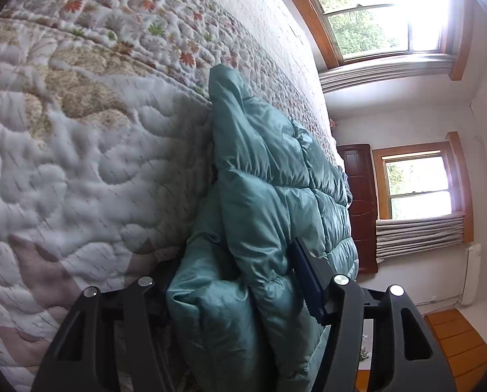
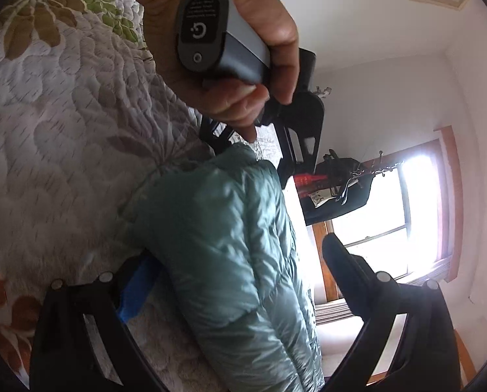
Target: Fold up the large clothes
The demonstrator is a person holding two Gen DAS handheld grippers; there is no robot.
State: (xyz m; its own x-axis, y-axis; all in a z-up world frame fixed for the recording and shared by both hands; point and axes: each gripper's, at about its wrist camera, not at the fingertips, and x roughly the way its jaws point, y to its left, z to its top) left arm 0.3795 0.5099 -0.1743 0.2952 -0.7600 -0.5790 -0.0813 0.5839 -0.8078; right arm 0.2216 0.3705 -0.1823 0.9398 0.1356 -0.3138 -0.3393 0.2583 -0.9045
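Each hand-held gripper, left (image 1: 243, 281) and right (image 2: 233, 281), is clamped on the teal puffer jacket (image 1: 269, 196) over the quilt (image 1: 80, 163).

1. The left gripper (image 1: 240, 294) is clamped on a thick bunch of the teal puffer jacket (image 1: 276, 202), its fingers pressing from either side.
2. The right gripper (image 2: 240, 281) straddles a fold of the same jacket, jaws spread wide; whether they press it is unclear.
3. In the right wrist view, a hand (image 2: 237, 65) grips the other gripper's grey handle, fingers wrapped around it.
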